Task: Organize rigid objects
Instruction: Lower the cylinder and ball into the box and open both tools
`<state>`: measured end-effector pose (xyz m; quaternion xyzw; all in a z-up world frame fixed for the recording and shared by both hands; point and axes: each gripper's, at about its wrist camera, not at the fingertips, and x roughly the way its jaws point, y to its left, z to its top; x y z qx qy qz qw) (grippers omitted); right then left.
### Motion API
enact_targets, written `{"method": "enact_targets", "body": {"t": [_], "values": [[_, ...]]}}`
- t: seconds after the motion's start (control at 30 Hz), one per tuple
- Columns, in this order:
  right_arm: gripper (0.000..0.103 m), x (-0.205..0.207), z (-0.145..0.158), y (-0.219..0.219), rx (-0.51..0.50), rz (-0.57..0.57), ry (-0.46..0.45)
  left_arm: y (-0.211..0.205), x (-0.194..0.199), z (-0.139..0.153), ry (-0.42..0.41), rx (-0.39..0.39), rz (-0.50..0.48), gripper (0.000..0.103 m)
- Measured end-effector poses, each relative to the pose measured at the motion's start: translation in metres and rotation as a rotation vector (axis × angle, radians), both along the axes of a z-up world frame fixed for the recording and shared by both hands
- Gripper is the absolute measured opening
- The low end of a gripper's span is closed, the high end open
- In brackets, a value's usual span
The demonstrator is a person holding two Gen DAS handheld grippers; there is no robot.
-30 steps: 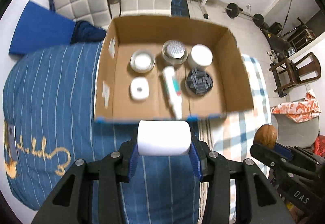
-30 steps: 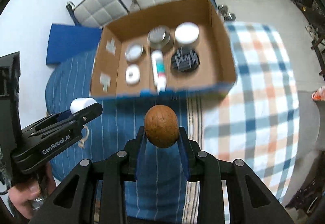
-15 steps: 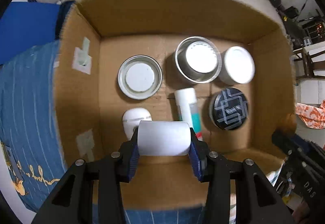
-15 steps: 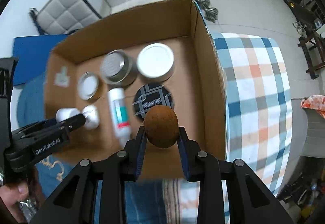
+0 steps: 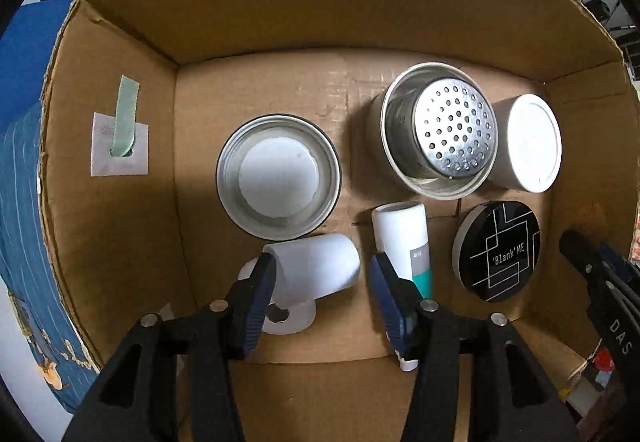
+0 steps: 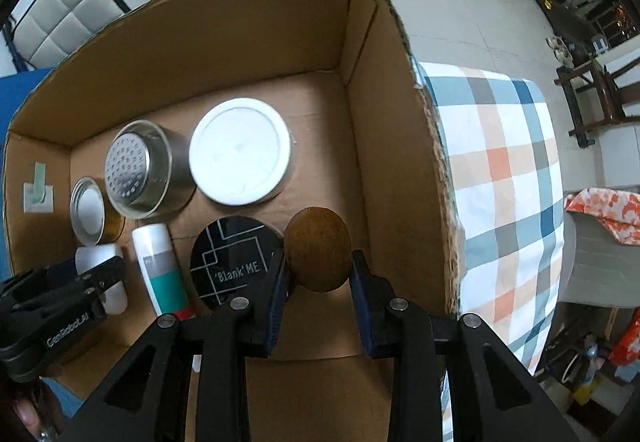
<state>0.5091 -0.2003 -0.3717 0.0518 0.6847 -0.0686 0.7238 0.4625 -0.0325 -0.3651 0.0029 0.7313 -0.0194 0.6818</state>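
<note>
Both grippers are inside an open cardboard box (image 5: 120,242). My left gripper (image 5: 320,270) is open; a white cylinder (image 5: 316,274) lies tilted between its fingers, resting on a small white roll (image 5: 286,318) on the box floor. My right gripper (image 6: 318,274) is shut on a brown oval wooden object (image 6: 318,250), low over the box's right side next to a black round "Blank ME" compact (image 6: 232,262).
The box (image 6: 392,121) also holds a shallow metal lid (image 5: 278,177), a perforated steel cup (image 5: 440,129), a white round lid (image 5: 528,141), and a white and teal tube (image 5: 404,238). A checked cloth (image 6: 508,169) lies right of the box; chairs stand behind.
Both grippers have moved forward and down into the box. My left gripper has opened and the white cylinder now lies tilted on the small white roll. The right gripper still holds the brown object.
</note>
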Motion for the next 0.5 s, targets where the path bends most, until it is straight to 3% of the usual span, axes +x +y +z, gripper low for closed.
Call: {"method": "enact_targets", "body": {"t": [0.3, 0.37, 0.5], "values": [[0.040, 0.001, 0.012, -0.010, 0.032, -0.013, -0.014, 0.012, 0.004, 0.021, -0.043, -0.015, 0.050, 0.054], [0.044, -0.002, 0.018, -0.014, 0.045, -0.017, -0.020, 0.013, 0.001, 0.031, -0.065, -0.023, 0.055, 0.069], [0.050, -0.012, 0.030, -0.018, 0.058, -0.008, -0.037, 0.016, -0.009, 0.054, -0.128, -0.032, 0.065, 0.077]]}}
